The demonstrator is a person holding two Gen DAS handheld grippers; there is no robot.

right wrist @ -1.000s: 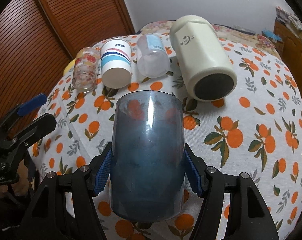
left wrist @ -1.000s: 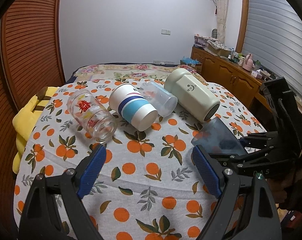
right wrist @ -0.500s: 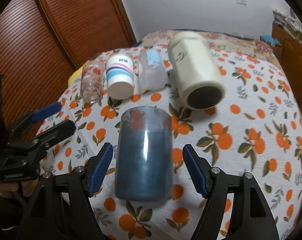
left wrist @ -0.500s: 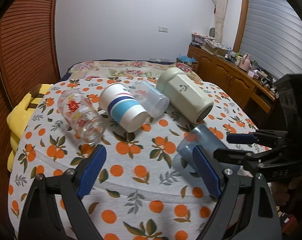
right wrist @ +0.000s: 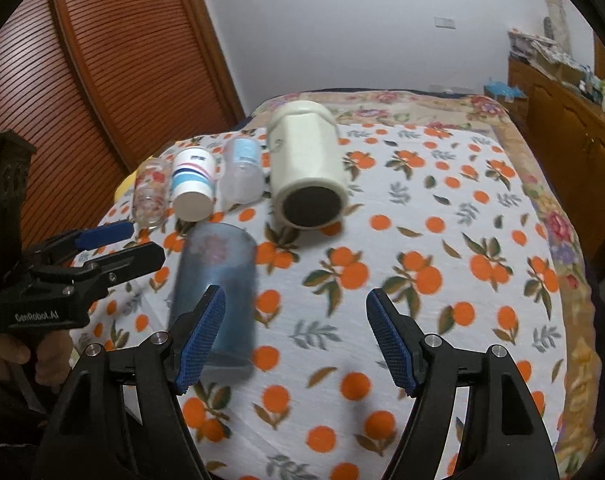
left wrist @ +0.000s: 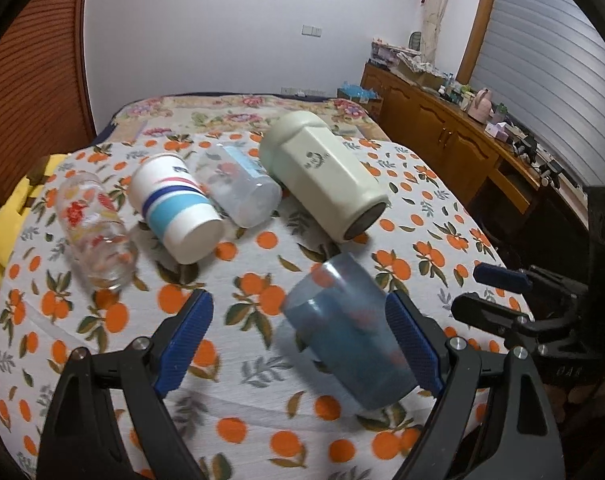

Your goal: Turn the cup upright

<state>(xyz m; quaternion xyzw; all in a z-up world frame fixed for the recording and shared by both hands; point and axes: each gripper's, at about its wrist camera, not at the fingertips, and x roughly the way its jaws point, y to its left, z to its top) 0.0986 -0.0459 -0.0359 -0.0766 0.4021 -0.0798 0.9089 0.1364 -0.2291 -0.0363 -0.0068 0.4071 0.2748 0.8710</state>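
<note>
A translucent blue cup stands upright on the orange-print cloth, mouth up; it also shows in the right wrist view. My left gripper is open, its right finger close beside the cup. My right gripper is open and empty, the cup just beyond its left finger. Four cups lie on their sides in a row behind: a flowered glass, a striped paper cup, a clear plastic cup and a cream mug.
The cloth-covered table drops off at its right and near edges. A wooden slatted door stands to the left. A wooden sideboard with clutter runs along the right wall. A yellow cloth lies at the far left edge.
My right gripper opened, let go of the blue cup and pulled back to the right. The cup now stands free on the cloth. My left gripper moved in toward the cup.
</note>
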